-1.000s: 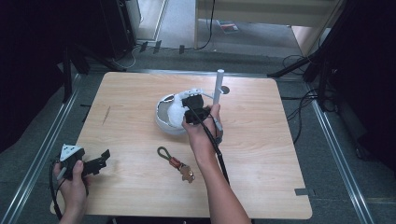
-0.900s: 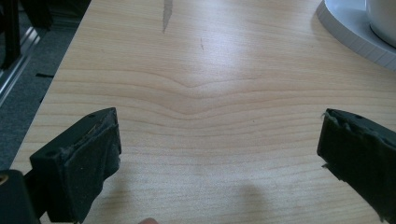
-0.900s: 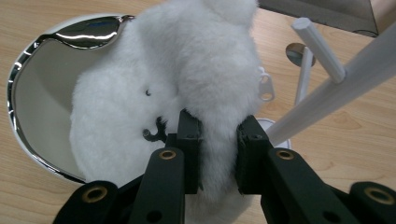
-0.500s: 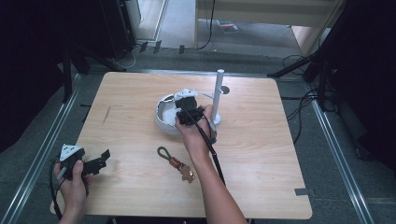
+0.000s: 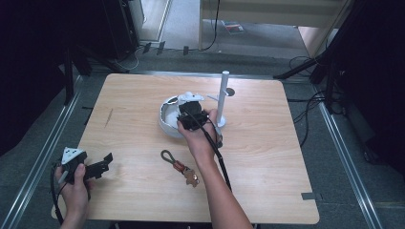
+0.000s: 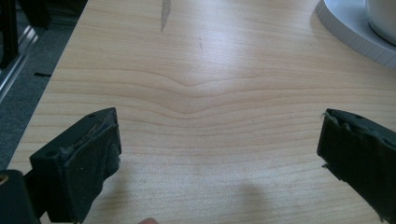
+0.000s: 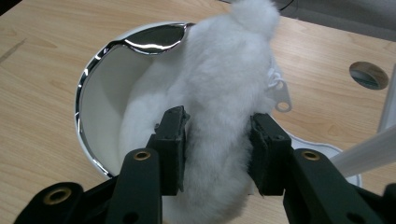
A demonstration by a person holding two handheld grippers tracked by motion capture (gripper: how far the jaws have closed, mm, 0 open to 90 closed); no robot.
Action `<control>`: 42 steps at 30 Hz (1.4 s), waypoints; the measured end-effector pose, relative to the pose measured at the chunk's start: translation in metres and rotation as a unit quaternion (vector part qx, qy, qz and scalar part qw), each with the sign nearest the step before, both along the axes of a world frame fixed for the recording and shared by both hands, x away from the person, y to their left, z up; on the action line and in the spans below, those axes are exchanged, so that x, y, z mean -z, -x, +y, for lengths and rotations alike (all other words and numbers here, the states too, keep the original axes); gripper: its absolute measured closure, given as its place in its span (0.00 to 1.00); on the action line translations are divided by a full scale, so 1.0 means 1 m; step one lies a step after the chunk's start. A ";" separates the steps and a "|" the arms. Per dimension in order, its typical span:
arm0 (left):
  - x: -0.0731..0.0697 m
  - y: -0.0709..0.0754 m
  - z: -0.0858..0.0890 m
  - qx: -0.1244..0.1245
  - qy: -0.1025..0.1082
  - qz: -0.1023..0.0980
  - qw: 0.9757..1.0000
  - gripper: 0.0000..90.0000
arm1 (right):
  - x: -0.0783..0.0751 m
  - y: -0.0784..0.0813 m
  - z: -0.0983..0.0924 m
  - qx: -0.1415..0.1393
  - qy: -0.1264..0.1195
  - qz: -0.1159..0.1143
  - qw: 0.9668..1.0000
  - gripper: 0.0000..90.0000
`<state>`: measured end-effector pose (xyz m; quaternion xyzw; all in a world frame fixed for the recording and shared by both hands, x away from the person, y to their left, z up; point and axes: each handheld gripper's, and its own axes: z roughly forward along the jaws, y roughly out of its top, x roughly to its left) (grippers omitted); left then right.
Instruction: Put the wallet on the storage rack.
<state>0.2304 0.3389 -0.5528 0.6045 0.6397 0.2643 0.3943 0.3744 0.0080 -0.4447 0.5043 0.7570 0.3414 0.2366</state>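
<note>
A white fluffy charm (image 7: 224, 84) hangs over a white bowl (image 7: 88, 79) with a chrome rim, its lower end inside the bowl. My right gripper (image 7: 217, 140) has the fur between its two pads, and the fur still touches and narrows between them; the jaws have just been opening. From above, the right gripper (image 5: 188, 112) sits over the bowl (image 5: 165, 119) at the table's middle, with the charm (image 5: 190, 98) sticking out past it. My left gripper (image 5: 107, 160) rests at the table's front left, jaws wide apart (image 6: 219, 149) over bare wood.
A white post on a round base (image 5: 223, 93) stands just right of the bowl. A brown leather key strap (image 5: 179, 167) lies in front of the bowl. A cable hole (image 7: 369, 74) sits in the wooden table (image 5: 267, 157) near the post.
The right hand has shifted left from beside the post to over the bowl, carrying the white charm. The left hand and its gripper have stayed where they were.
</note>
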 end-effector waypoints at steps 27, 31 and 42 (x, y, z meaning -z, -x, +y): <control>0.000 0.000 0.000 0.003 0.001 0.003 1.000 0.00 | 0.006 0.007 -0.014 -0.081 -0.016 -0.003 0.997 0.37; 0.000 -0.001 0.000 0.004 0.000 0.003 1.000 0.00 | 0.006 0.010 -0.018 -0.091 0.002 -0.003 0.996 0.33; 0.000 0.000 0.000 0.003 -0.001 0.002 1.000 0.00 | -0.003 0.028 -0.040 -0.112 0.020 -0.002 0.993 0.30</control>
